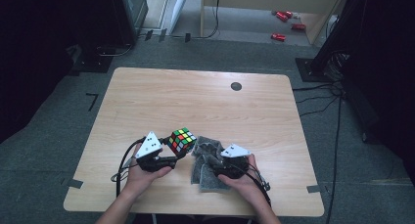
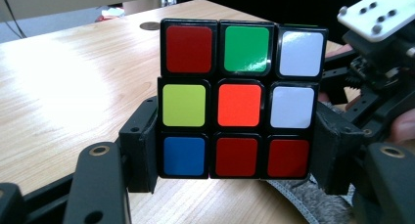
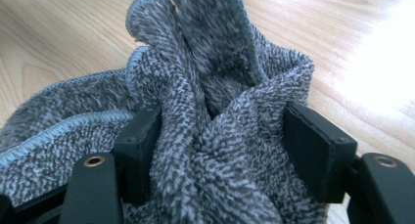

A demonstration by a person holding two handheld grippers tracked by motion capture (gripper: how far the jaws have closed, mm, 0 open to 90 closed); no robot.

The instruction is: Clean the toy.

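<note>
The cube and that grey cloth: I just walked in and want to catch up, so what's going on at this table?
A person at the wooden table works with a gripper in each hand. The left gripper clamps a scrambled puzzle cube by its sides, lifted off the tabletop. The right gripper has its jaws around a bunched fold of the grey cloth, which lies crumpled beside the cube.

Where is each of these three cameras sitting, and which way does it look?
High view: above the person's side, looking down at the table; forearms, both hand-held grippers show.
Left gripper view: rides the left hand-held gripper, jaws clamping the cube.
Right gripper view: rides the right hand-held gripper, jaws around the grey cloth.
Shared: cube, cloth.
</note>
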